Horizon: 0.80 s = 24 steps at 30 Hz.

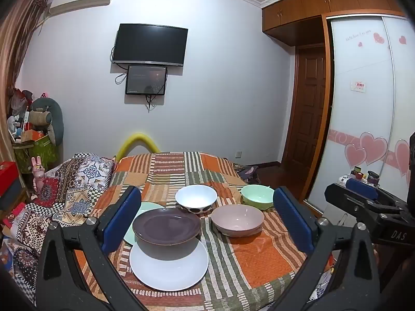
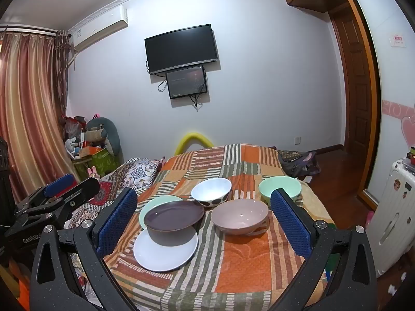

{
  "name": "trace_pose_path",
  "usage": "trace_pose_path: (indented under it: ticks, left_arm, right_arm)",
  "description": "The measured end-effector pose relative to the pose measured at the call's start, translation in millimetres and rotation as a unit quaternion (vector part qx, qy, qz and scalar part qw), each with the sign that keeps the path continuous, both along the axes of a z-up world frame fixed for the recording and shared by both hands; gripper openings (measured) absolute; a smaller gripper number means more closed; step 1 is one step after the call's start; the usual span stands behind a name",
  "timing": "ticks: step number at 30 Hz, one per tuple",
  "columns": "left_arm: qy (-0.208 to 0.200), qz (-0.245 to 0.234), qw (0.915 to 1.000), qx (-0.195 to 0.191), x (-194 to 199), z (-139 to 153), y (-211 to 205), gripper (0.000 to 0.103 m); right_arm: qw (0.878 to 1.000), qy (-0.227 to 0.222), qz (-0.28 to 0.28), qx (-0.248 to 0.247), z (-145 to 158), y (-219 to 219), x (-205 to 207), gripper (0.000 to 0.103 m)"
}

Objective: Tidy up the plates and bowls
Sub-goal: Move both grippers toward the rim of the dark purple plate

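Note:
On the patchwork cloth lie a white plate (image 1: 168, 267) (image 2: 166, 252), a dark purple plate (image 1: 167, 225) (image 2: 173, 215) overlapping it and a mint green plate (image 1: 149, 206) (image 2: 155, 202) behind. Further back stand a white spotted bowl (image 1: 195, 198) (image 2: 211, 191), a pink bowl (image 1: 237, 219) (image 2: 240, 215) and a mint green bowl (image 1: 256, 195) (image 2: 280, 188). My left gripper (image 1: 207, 215) is open and empty, held before the dishes. My right gripper (image 2: 203, 220) is open and empty too. Each gripper also shows in the other's view, the right (image 1: 368, 202) and the left (image 2: 54, 197).
The table (image 1: 259, 264) is covered by an orange, green and white striped cloth. A patterned quilt (image 1: 72, 181) lies to the left. A white suitcase (image 2: 394, 215) stands to the right by the wardrobe. A wall with a TV (image 1: 150, 44) is behind.

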<state>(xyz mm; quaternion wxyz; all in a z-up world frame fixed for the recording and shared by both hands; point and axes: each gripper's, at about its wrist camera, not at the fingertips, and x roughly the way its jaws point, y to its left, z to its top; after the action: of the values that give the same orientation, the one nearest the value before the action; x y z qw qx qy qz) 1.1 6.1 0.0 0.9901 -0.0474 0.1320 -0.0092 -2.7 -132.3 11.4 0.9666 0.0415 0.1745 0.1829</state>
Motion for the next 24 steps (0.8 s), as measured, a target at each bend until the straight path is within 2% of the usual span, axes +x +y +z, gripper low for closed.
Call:
trace_pose_path:
  ticks: [24]
  left_arm:
    - [0.002,-0.003,1.0,0.001,-0.9,-0.1,-3.4,0.103]
  right_arm:
    - [1.0,0.001,0.0,0.003,-1.1,0.3,-0.2,0.102]
